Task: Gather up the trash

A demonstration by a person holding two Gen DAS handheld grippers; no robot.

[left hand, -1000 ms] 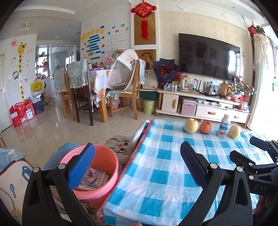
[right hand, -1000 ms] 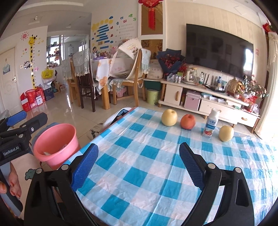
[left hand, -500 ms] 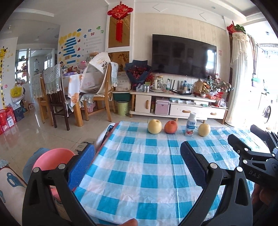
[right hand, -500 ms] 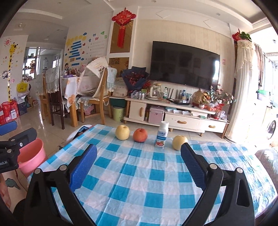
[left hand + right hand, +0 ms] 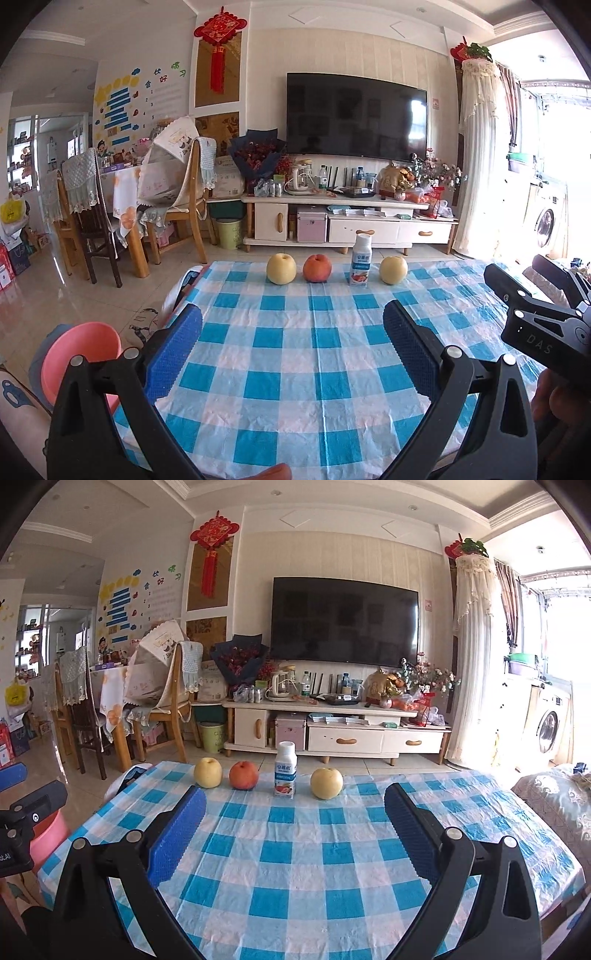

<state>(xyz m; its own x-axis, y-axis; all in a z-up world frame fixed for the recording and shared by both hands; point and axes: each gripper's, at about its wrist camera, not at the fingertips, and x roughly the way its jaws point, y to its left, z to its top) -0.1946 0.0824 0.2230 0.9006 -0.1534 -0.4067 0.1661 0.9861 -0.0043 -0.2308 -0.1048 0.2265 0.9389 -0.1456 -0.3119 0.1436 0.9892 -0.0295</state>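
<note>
Bottle (image 5: 285,769) upright at the table's (image 5: 295,867) far edge among three fruits; left gripper (image 5: 291,350) and right gripper (image 5: 295,834) both spread, empty

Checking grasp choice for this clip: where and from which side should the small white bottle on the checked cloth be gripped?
Probably mid-body, on the label band of the bottle, coming level from the near side. It stands upright between the red fruit and a yellow fruit, with gaps either side for the open right tongs.
</note>
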